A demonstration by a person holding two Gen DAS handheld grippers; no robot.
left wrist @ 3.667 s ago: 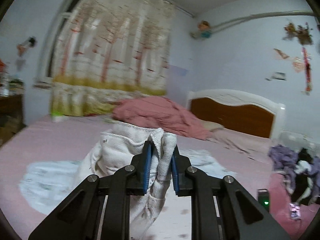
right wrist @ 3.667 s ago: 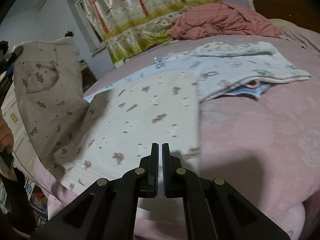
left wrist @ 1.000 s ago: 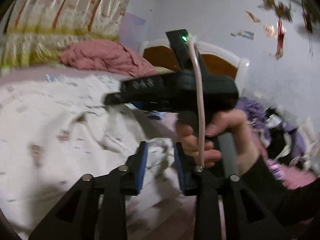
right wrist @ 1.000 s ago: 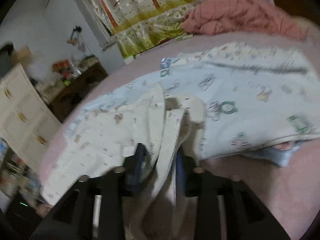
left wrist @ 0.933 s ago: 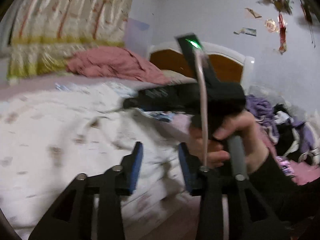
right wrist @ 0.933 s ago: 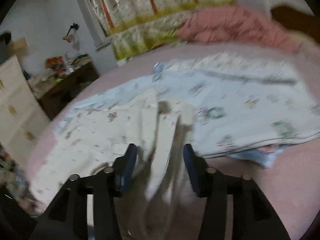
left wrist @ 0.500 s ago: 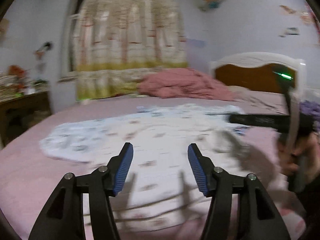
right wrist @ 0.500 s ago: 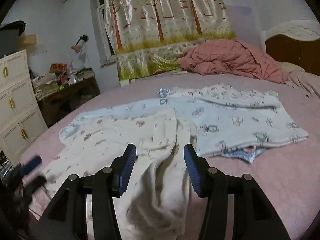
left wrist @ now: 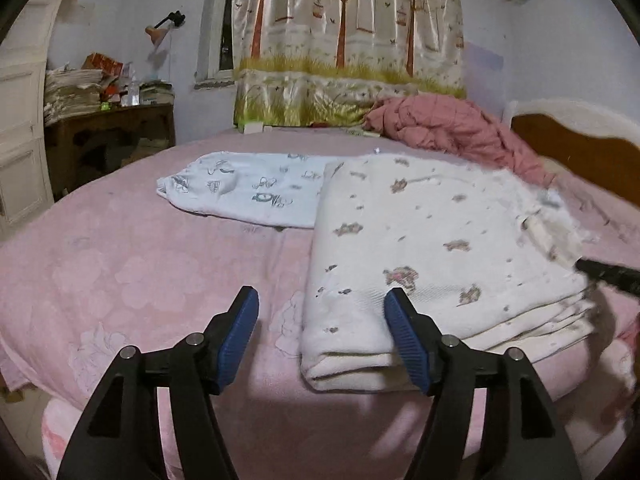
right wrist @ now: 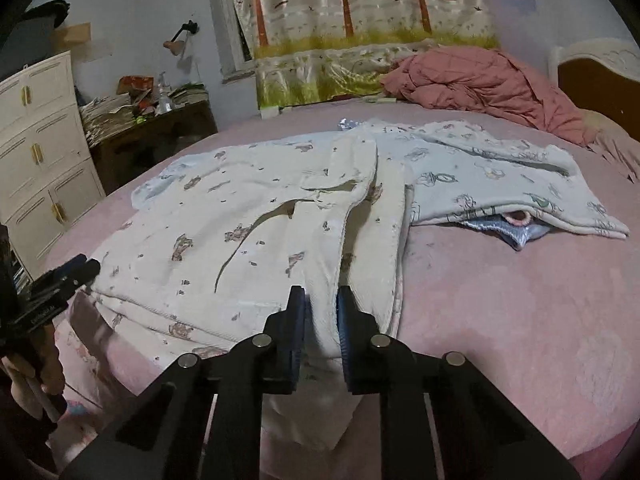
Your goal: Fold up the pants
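The pink-sheeted bed (left wrist: pixel 132 264) fills both views, with a rumpled pink quilt (right wrist: pixel 484 80) heaped near the headboard and a pale blue printed garment (left wrist: pixel 248 188) spread flat across the middle. Over that garment's near part lie the cream printed pants (left wrist: pixel 420 248), now doubled into a thick stack near the bed's front edge — a second ago they were bunched and half-lifted between the two tools, so one fold has evidently just been laid down.

The left gripper (left wrist: pixel 322 340) has let go: its jaws have just been opening and stand wide apart, the left one over bare sheet, the right one at the stack's near left corner, and nothing is pinched. The right gripper (right wrist: pixel 320 326) has done the opposite — its jaws have just been closing and now stand narrow with the pants' near edge between the pads; they appear to pinch it. In the right wrist view the top layer shows a long crease and a loose, curling flap, so the fold probably wants smoothing or another pass before it counts as finished.
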